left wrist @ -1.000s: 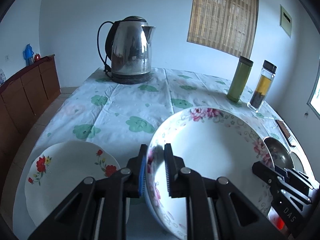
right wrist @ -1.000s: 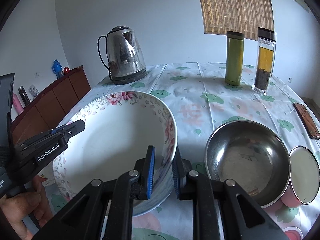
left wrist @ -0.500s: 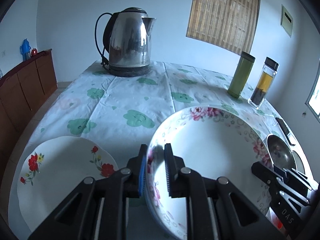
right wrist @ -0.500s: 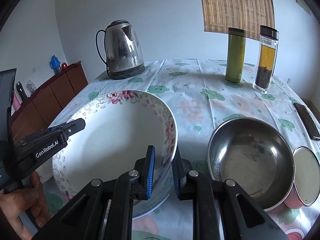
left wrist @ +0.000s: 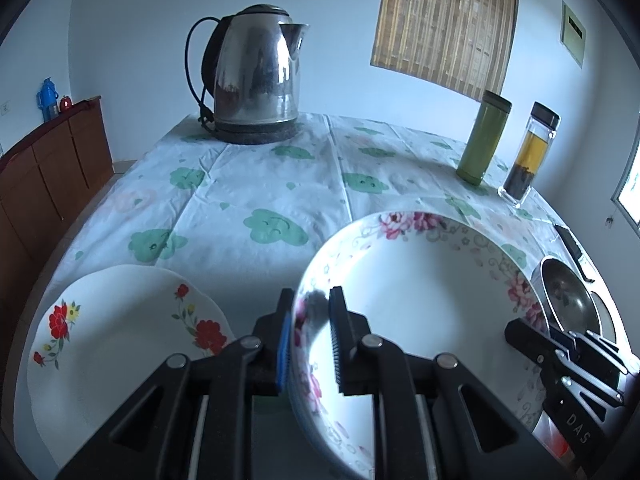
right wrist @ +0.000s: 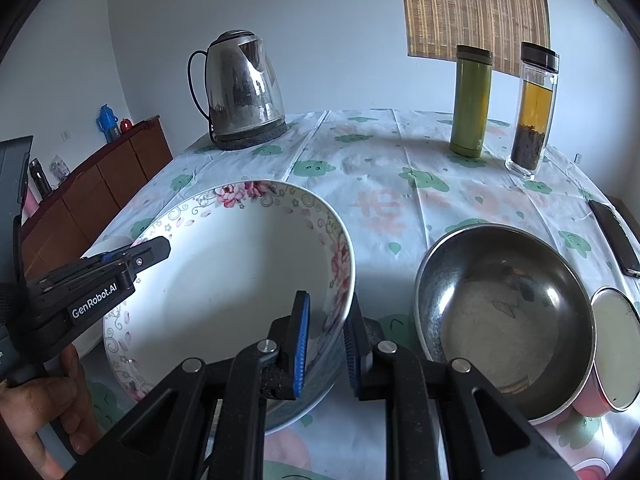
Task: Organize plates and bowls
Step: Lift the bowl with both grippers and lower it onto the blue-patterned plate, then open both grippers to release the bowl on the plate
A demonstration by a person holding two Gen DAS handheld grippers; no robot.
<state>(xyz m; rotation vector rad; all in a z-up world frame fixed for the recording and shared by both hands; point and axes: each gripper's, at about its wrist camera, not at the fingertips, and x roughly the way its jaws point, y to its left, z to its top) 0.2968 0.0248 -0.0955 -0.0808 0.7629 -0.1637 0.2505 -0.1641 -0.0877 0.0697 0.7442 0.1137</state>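
A large white bowl with pink flowers on its rim (left wrist: 420, 280) (right wrist: 240, 272) is held by both grippers above the table. My left gripper (left wrist: 310, 336) is shut on its left rim. My right gripper (right wrist: 326, 336) is shut on its right rim. A white plate with red flowers (left wrist: 120, 332) lies on the table left of the bowl. A steel bowl (right wrist: 504, 304) (left wrist: 568, 300) sits on the table to the right of it.
A steel kettle (left wrist: 256, 80) (right wrist: 240, 92) stands at the table's far side. A green flask (right wrist: 471, 100) and a glass tea bottle (right wrist: 534, 108) stand at the far right. A phone (right wrist: 616, 236) and a round lid (right wrist: 616, 344) lie at the right edge. A wooden cabinet (left wrist: 48, 168) is left of the table.
Both grippers have carried the flowered bowl forward and lower over the table; the kettle and bottles look nearer. The grips have not changed.
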